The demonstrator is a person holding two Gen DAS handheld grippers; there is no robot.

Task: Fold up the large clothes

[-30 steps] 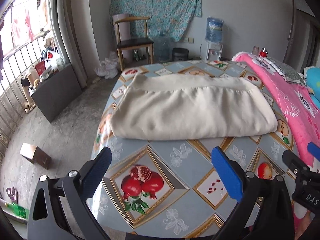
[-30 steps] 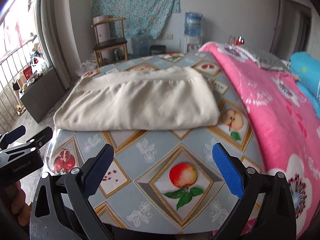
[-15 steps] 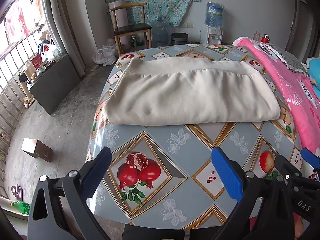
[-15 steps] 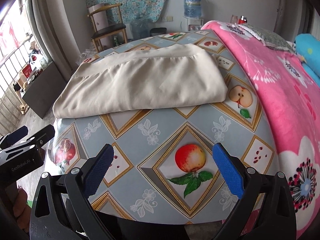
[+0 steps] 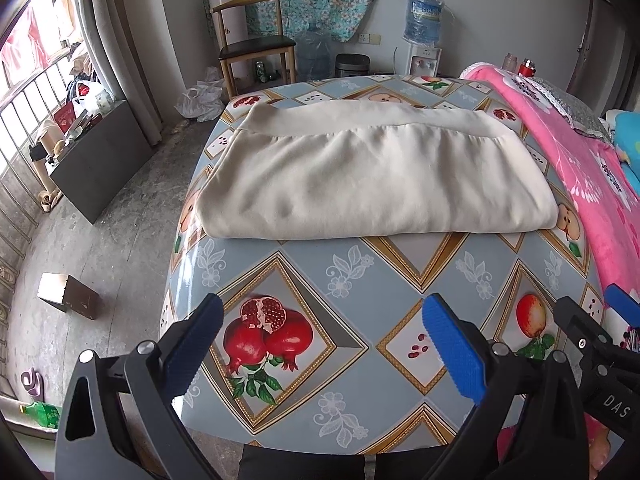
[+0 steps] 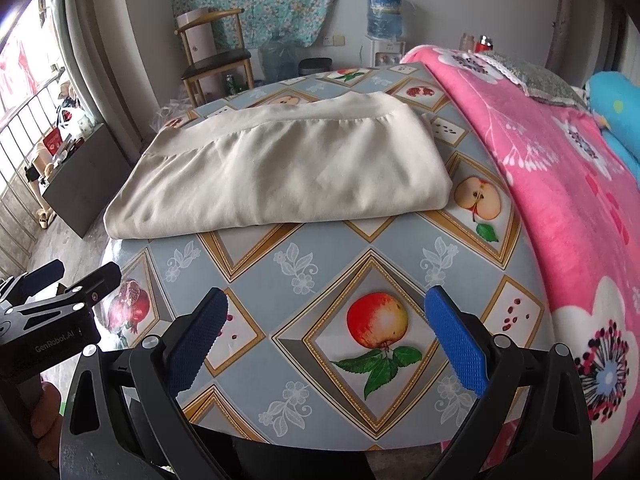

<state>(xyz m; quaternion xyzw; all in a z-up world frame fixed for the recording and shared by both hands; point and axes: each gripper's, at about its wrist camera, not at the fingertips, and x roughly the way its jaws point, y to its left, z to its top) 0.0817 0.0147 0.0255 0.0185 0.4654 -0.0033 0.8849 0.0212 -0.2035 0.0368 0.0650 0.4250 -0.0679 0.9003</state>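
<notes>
Both grippers, left gripper [image 5: 322, 314] and right gripper [image 6: 326, 312], hang with fingers spread and empty above the near table [image 5: 400, 280] edge. Ahead of them, well apart, the folded cream garment [image 5: 372, 176] lies flat on the tabletop.

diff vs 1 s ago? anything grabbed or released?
Both hand-held grippers, left and right, pulled back and rose from the folded cream garment, showing more tablecloth. Nothing grabbed or released. Both stay open and empty; the garment stays folded in place.

The table's [image 5: 400, 248] near rim lies behind both grippers' frames (bottom edge), its surface beneath the cream garment [image 5: 372, 176] unseen.
</notes>
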